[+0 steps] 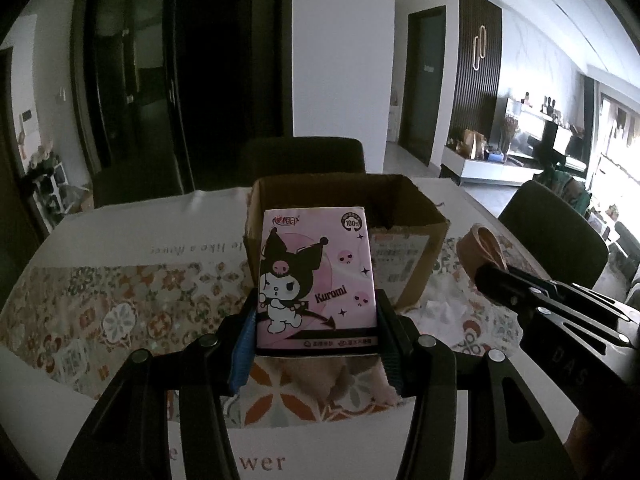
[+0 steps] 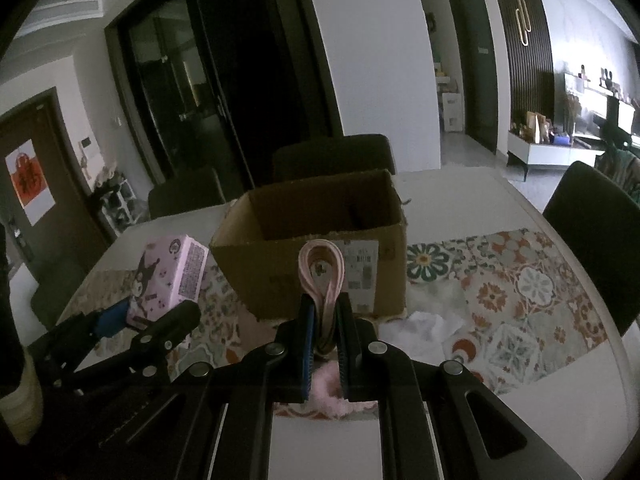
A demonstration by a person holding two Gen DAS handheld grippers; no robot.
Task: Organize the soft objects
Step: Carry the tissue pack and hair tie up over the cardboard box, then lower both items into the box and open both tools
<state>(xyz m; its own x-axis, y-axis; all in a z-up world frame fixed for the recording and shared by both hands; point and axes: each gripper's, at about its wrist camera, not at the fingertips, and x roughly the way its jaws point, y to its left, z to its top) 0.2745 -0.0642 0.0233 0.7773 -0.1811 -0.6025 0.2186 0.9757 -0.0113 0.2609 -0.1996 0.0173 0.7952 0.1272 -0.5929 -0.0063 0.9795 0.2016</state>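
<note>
My left gripper [image 1: 316, 316] is shut on a pink Kuromi tissue pack [image 1: 316, 280] and holds it upright just in front of an open cardboard box [image 1: 404, 200]. The pack [image 2: 168, 276] and left gripper [image 2: 148, 320] also show at the left of the right wrist view. My right gripper [image 2: 324, 312] is shut on a pink folded looped cloth item [image 2: 322, 268], held up in front of the box [image 2: 312, 216]. In the left wrist view the right gripper [image 1: 486, 274] and its item [image 1: 482, 248] are at the right. A pink fluffy item [image 2: 330, 392] lies below the right gripper.
The box stands on a table with a floral runner [image 2: 520, 292]. White crumpled tissue [image 2: 424, 324] lies right of the box. Dark chairs [image 2: 596, 240] stand around the table, one behind the box [image 1: 304, 156].
</note>
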